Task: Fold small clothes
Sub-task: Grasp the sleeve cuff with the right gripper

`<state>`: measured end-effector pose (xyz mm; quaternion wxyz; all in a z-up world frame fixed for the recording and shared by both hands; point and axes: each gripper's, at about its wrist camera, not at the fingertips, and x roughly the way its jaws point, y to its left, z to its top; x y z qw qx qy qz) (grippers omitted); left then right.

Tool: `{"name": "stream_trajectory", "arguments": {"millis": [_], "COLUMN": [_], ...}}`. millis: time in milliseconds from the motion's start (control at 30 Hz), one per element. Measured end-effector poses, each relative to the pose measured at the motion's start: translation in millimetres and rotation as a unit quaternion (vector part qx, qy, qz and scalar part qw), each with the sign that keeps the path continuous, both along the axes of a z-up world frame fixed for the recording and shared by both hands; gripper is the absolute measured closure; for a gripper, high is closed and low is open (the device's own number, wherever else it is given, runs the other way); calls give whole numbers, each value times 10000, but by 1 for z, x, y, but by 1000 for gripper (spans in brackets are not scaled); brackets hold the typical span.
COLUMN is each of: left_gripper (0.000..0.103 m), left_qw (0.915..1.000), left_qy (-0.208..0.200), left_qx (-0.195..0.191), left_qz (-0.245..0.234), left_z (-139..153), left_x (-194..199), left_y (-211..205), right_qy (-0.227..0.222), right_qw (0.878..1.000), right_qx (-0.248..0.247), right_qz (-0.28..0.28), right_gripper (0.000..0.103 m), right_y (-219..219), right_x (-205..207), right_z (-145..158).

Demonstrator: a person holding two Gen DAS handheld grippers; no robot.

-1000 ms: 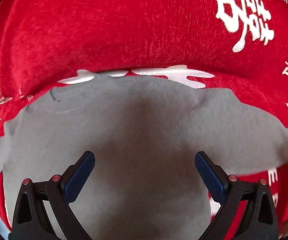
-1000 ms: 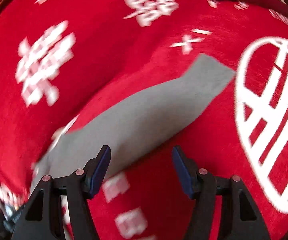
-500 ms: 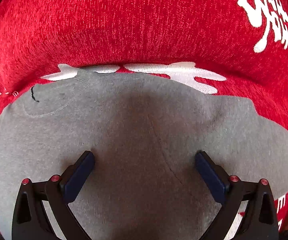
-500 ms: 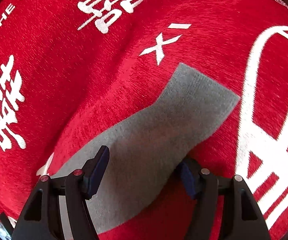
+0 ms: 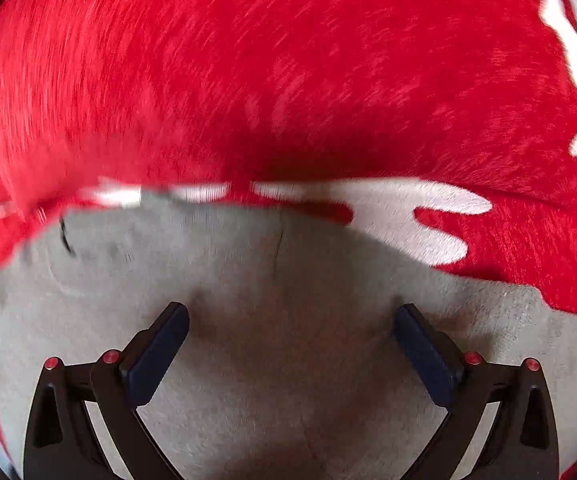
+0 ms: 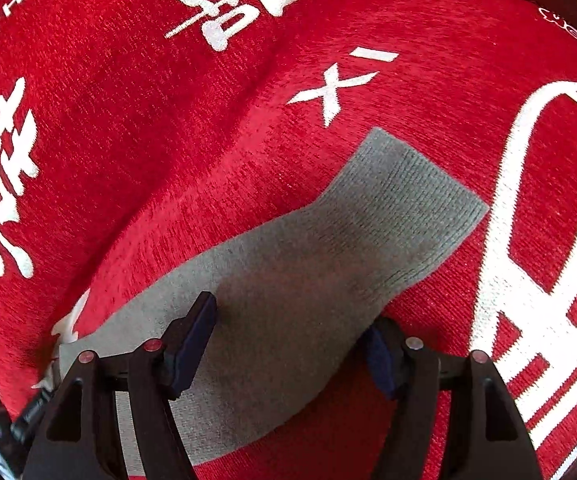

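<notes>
Red plush cloth with white printed characters and lettering (image 6: 136, 184) covers the whole surface under both cameras; what lies beneath the cloth cannot be seen.

Right wrist view: the right tool (image 6: 290, 330), black with dark blue pads, points steeply down at the cloth. Its jaws are opening, and a flat grey knitted sock (image 6: 288, 280) lies between them. The left pad rests over the grey knit. The right pad sits at the sock's lower edge, partly tucked under it. Neither pad is squeezing the fabric. From the tool, the sock runs diagonally up to the right and ends in a ribbed cuff with a straight edge. Just beyond the cuff is a large white ring-shaped print (image 6: 544, 240) on the cloth. Above the sock is a white X-shaped mark (image 6: 330, 94).

Left wrist view: the left tool (image 5: 290, 328) stands wide open, gripping nothing. Grey fabric (image 5: 288, 360) fills the space between and around its pads, lying flat on the cloth. Whether this is the same sock cannot be told. A short dark mark (image 5: 65, 236) shows near the fabric's upper left edge. Past that edge the red cloth rises in a soft fold, blurred.
</notes>
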<state>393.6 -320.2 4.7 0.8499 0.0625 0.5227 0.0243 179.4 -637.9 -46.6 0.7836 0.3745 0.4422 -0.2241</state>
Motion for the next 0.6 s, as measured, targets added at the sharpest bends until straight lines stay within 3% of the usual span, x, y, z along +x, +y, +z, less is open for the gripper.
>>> {"name": "stream_trajectory", "arguments": {"millis": [67,200,233,267,300,433,533,600], "left_gripper": [0,0,0,0,0,0,0,0], "left_qw": [9995,9958,9953,9955,9959,9965,9959,9961], "left_qy": [-108,-125,-54,21,64,59,9,243], "left_qx": [-159,-847,-919,-907,-853,-790,-901,-848], "left_qz": [-254,-336,-305,-284,-285,-262,-29,57], "left_z": [9,16,13,7,3,-4,-3,-14], "left_x": [-6,-26,-29,-31,-30,-36,-34,-30], "left_y": [-3,6,9,10,12,12,18,15], "right_qy": [14,-84,-136,-245,-280,-662,-793,-714], "right_qw": [10000,9999,9998,9996,9994,9968,9940,9923], "right_qx": [2,109,111,137,188,166,-370,-719], "right_qz": [24,3,-25,-43,-46,-409,-653,-709], "right_gripper": [30,33,42,76,97,98,98,98], "right_y": [-1,-8,-9,-12,-15,-17,0,14], "right_x": [1,1,-1,-3,-5,-26,-47,-56], "right_z": [1,-2,-2,-2,-2,18,56,71]}}
